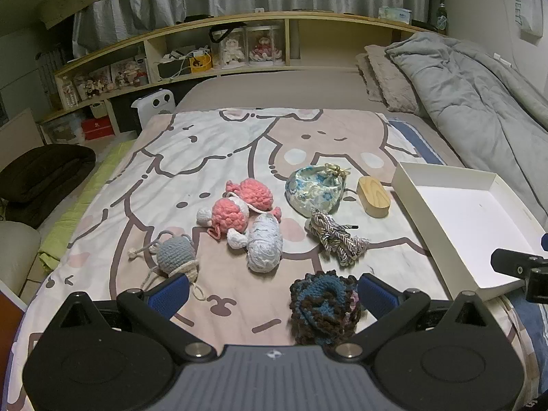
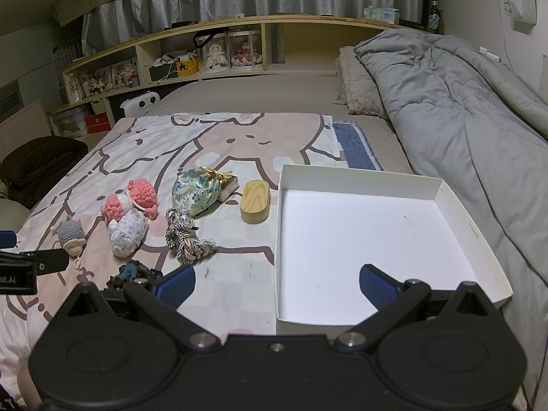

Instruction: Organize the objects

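Several soft items lie on a cartoon-print blanket [image 1: 212,157]. There are pink crochet toys [image 1: 239,205], a pale yarn ball [image 1: 263,248], a grey crochet mouse [image 1: 176,253], a floral pouch [image 1: 313,190], a wooden oval box [image 1: 372,197] and a braided cord [image 1: 337,239]. My left gripper [image 1: 274,294] is open low over the blanket. A dark blue-brown crochet piece [image 1: 325,304] sits between its fingers beside the right pad, ungripped. My right gripper [image 2: 277,287] is open and holds nothing. It straddles the near left wall of an empty white box [image 2: 342,233].
A grey duvet [image 2: 462,109] is heaped along the right side of the bed, with a pillow [image 2: 356,82] behind it. A wooden shelf [image 2: 205,51] with dolls and clutter runs along the back. A dark cushion [image 1: 44,171] lies off the bed's left edge.
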The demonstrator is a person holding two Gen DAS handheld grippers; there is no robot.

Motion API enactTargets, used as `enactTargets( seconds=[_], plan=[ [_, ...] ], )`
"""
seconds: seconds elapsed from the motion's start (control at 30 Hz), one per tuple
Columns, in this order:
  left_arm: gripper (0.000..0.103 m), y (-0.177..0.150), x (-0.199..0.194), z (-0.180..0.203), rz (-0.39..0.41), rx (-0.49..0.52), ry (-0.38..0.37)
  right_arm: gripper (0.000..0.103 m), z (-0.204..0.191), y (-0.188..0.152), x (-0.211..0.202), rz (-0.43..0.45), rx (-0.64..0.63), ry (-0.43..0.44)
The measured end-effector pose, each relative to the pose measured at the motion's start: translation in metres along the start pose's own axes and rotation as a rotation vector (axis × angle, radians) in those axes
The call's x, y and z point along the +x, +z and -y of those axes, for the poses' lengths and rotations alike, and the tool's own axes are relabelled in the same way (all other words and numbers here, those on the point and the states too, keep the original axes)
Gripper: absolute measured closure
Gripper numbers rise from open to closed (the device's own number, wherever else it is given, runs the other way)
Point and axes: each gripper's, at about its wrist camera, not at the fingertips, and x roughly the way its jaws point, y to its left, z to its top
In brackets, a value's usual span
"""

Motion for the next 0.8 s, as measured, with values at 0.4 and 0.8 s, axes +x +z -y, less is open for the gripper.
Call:
enactTargets(
  seconds=[0.4, 0.8],
  plan=[
    [0.0, -0.003, -0.001, 0.003, -0.002, -0.001, -0.001, 0.0, -0.003, 0.004, -0.002, -0.002, 0.0, 0.0],
    [0.0, -0.004, 0.001, 0.005, -0.005, 0.0, -0.003, 0.0, 0.004, -0.007, 0.002, -0.005, -0.001, -0.002]
  ],
)
